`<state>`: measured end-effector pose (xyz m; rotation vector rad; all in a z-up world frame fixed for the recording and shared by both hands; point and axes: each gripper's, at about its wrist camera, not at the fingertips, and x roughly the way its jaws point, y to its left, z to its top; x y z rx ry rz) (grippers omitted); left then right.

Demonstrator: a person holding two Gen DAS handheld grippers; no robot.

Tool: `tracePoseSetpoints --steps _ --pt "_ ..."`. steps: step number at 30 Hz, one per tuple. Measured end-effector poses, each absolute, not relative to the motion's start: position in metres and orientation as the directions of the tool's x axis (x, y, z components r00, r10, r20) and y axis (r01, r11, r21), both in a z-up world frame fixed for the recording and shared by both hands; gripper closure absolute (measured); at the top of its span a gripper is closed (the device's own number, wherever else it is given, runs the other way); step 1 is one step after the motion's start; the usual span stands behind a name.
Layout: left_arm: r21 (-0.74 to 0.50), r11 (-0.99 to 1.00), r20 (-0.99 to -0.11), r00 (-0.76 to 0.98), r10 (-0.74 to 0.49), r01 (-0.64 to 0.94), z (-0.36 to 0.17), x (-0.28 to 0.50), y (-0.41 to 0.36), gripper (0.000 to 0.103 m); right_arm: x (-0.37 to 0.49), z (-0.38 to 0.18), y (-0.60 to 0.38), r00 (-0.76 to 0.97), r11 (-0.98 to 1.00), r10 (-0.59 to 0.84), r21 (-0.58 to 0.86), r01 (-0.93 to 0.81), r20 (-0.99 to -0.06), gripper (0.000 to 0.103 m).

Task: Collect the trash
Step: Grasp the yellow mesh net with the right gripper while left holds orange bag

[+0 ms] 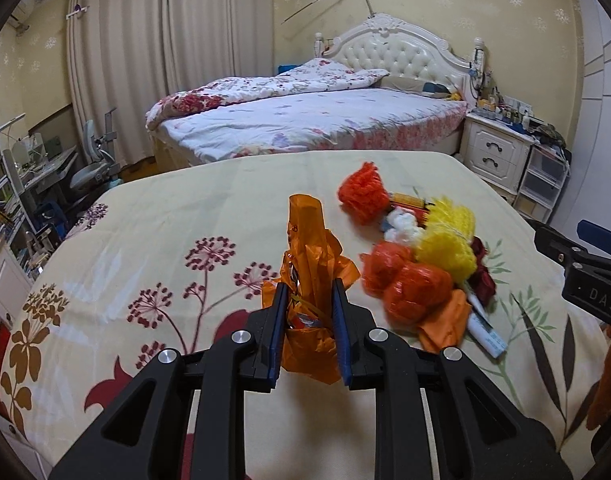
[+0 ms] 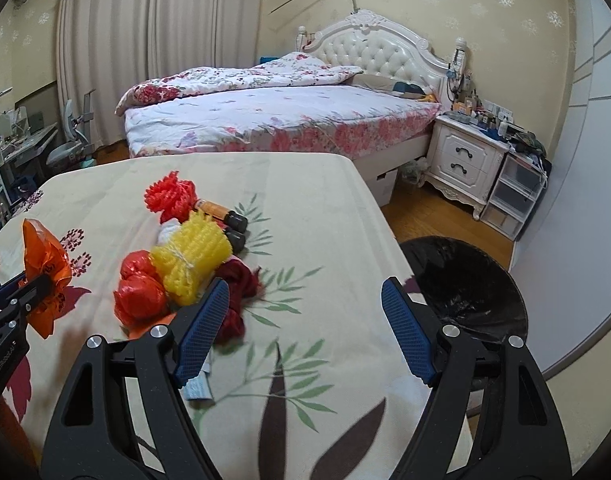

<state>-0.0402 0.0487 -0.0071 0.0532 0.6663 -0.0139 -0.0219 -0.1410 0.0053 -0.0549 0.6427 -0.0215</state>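
The white paper item (image 1: pixel 487 334) at the near edge of the trash pile is partly covered, and its print cannot be read. A crumpled orange plastic bag (image 1: pixel 309 280) is clamped between the nearly closed fingers of the left gripper (image 1: pixel 308 300), above the floral-clothed surface (image 1: pixel 165 216). The right gripper (image 2: pixel 305 312) is held with fingers wide apart and empty, beside the yellow foam net (image 2: pixel 193 260). The black-lined bin (image 2: pixel 465 284) is partly hidden by the surface edge.
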Motion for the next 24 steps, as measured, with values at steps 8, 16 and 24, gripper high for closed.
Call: tracePoseSetpoints --steps 8,16,24 --pt "0.04 0.997 -0.628 0.774 0.08 -0.071 -0.008 -0.014 0.087 0.08 0.016 0.0 -0.095 0.774 0.995 0.06 -0.028 -0.1 -0.63 0.026" --pt "0.024 0.996 -0.656 0.751 0.078 -0.082 -0.019 -0.002 0.097 0.08 0.037 -0.02 -0.078 0.72 0.992 0.056 -0.044 -0.119 -0.692 0.037" --pt "0.015 0.998 -0.655 0.754 0.057 -0.062 -0.018 -0.003 0.091 0.08 0.023 -0.01 -0.085 0.752 0.99 0.095 -0.017 -0.139 -0.652 0.059"
